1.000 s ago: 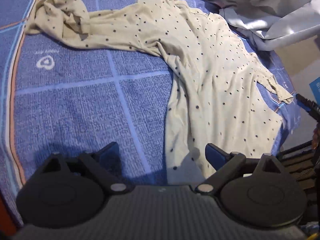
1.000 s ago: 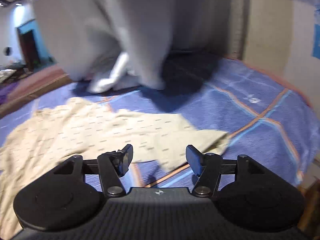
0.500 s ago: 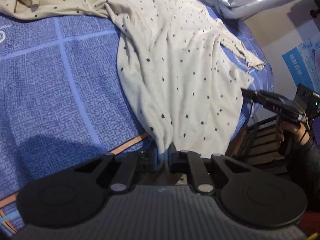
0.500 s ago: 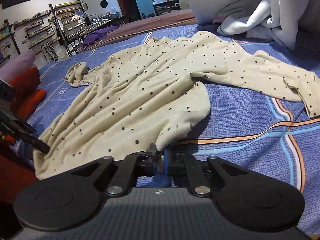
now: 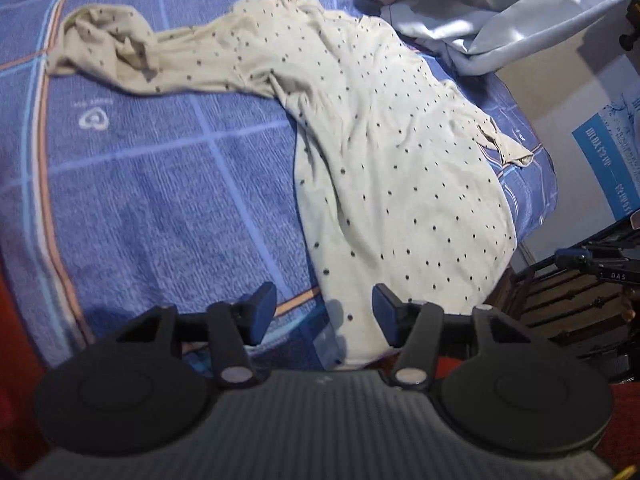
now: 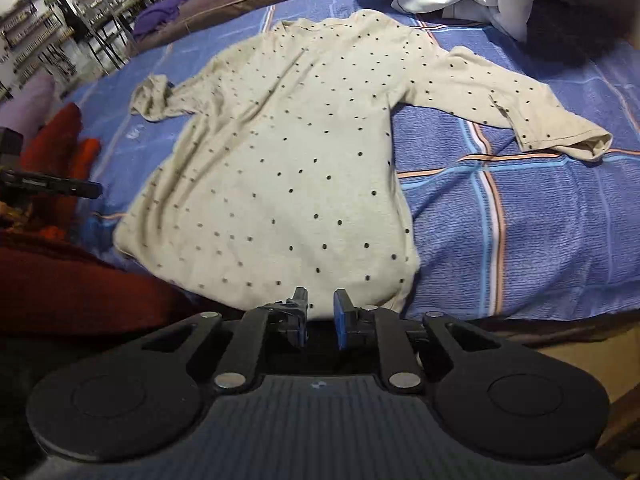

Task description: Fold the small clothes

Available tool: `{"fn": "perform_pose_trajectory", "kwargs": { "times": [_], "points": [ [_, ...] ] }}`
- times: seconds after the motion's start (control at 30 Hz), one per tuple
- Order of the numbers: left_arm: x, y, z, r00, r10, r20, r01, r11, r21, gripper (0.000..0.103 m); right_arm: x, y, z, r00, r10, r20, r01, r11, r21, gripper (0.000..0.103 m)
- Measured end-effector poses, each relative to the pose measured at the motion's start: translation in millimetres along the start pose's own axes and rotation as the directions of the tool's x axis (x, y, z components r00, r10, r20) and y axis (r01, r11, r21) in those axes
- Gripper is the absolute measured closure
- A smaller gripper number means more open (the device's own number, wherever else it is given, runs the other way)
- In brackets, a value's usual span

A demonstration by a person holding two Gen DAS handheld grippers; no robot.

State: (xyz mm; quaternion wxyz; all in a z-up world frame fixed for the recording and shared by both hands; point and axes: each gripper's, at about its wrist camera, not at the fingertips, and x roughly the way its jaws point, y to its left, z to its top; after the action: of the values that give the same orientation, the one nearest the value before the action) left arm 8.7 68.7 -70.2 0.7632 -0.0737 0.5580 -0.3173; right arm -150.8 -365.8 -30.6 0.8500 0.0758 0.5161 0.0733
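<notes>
Both tongs released hem since half-second ago, jaws parting: left tongs (image 5: 324, 314), right tongs (image 6: 320, 314); dotted top (image 6: 288, 168) flat on blanket (image 6: 520, 220).

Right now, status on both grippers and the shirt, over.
Left gripper and right gripper opening at the hem, nothing pinched. Dotted shirt lies flat on blue bedspread, unfolded; one sleeve bunched. White bedding beyond the collar.

We see bare blue blanket (image 5: 160, 208) left of the dotted shirt (image 5: 392, 184), so we can pass there. A pale sheet heap (image 5: 500, 12) blocks the far side.
</notes>
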Motion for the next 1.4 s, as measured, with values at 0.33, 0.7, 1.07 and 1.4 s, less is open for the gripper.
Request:
{"fn": "perform_pose_trajectory", "kwargs": {
  "times": [0.33,0.7,1.07,1.4],
  "points": [
    [50,-26,-27,1.000,-0.015,-0.016,0.016,0.998,0.064,0.059,62,-34,-32,0.987,-0.109,0.116,0.099,0.991,0.087,0.029],
    [-60,-56,-9,0.985,-0.067,0.161,0.047,0.991,0.125,0.097,30,-18,-48,0.987,0.069,0.147,-0.096,0.978,0.185,0.101],
    [-54,4,12,0.991,0.126,-0.055,-0.122,0.990,0.069,0.037,27,-28,-23,0.981,-0.144,-0.131,0.149,0.988,0.031,0.034],
    [5,-7,237,0.967,0.087,0.240,-0.187,0.880,0.436,0.000,63,-43,165,0.940,-0.055,0.338,0.132,0.969,-0.210,0.010]
  ]
}}
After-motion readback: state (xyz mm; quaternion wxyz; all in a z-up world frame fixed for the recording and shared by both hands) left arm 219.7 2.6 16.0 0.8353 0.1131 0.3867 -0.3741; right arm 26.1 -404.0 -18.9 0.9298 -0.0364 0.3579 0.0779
